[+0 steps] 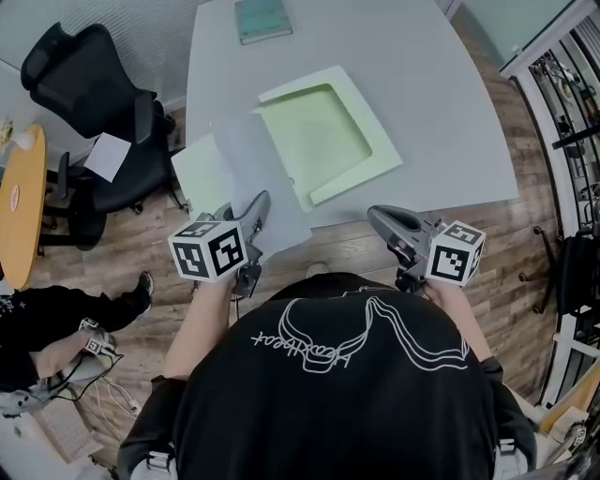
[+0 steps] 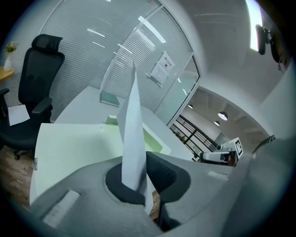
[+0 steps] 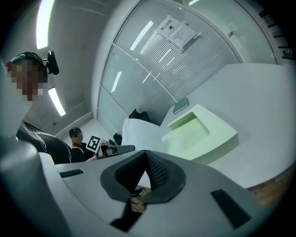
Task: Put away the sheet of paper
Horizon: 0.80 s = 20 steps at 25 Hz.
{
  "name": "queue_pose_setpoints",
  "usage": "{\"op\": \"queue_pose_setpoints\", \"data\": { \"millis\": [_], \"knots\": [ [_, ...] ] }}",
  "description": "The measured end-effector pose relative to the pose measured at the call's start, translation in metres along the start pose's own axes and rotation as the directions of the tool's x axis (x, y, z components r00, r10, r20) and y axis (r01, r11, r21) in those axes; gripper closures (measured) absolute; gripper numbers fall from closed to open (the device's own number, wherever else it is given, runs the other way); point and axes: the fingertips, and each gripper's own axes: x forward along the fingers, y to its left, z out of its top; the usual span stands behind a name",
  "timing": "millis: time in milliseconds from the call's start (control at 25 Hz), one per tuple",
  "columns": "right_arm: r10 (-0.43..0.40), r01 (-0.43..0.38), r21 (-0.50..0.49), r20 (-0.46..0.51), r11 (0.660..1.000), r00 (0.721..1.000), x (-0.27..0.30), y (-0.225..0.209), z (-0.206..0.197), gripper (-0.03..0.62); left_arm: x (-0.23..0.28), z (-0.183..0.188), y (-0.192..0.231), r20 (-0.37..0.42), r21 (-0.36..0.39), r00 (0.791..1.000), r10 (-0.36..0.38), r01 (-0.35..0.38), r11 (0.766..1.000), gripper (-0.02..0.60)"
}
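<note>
A white sheet of paper (image 1: 251, 167) lies over the table's front edge, partly on a light green tray (image 1: 367, 159) and on a flat green lid (image 1: 199, 173). My left gripper (image 1: 259, 208) is shut on the sheet's near edge. In the left gripper view the sheet (image 2: 132, 134) stands up on edge between the closed pads of that gripper (image 2: 138, 181), with the lid (image 2: 69, 152) behind. My right gripper (image 1: 377, 218) hovers at the table's front edge, right of the sheet. It holds nothing, and in its own view the right gripper (image 3: 147, 161) has its jaws together, with the tray (image 3: 217, 139) ahead.
A teal book (image 1: 262, 19) lies at the far side of the white table (image 1: 450, 112). A black office chair (image 1: 94, 103) and an orange round table (image 1: 19, 197) stand to the left. A seated person (image 1: 37, 323) is at lower left, and metal shelving (image 1: 572, 141) is at right.
</note>
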Motion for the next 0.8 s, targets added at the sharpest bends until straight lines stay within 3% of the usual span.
{"op": "queue_pose_setpoints", "data": {
  "millis": [400,800],
  "knots": [
    [-0.028,0.028,0.026,0.003,0.999,1.000,0.009,-0.012,-0.001,0.585,0.022,0.008,0.045,-0.028,-0.129,0.999,-0.021,0.017,0.992,0.571],
    [-0.055,0.055,0.070,-0.001,0.996,0.998,0.009,-0.028,-0.006,0.585,0.046,-0.020,0.111,-0.075,-0.329,0.997,0.006,-0.031,0.944,0.571]
  ]
}}
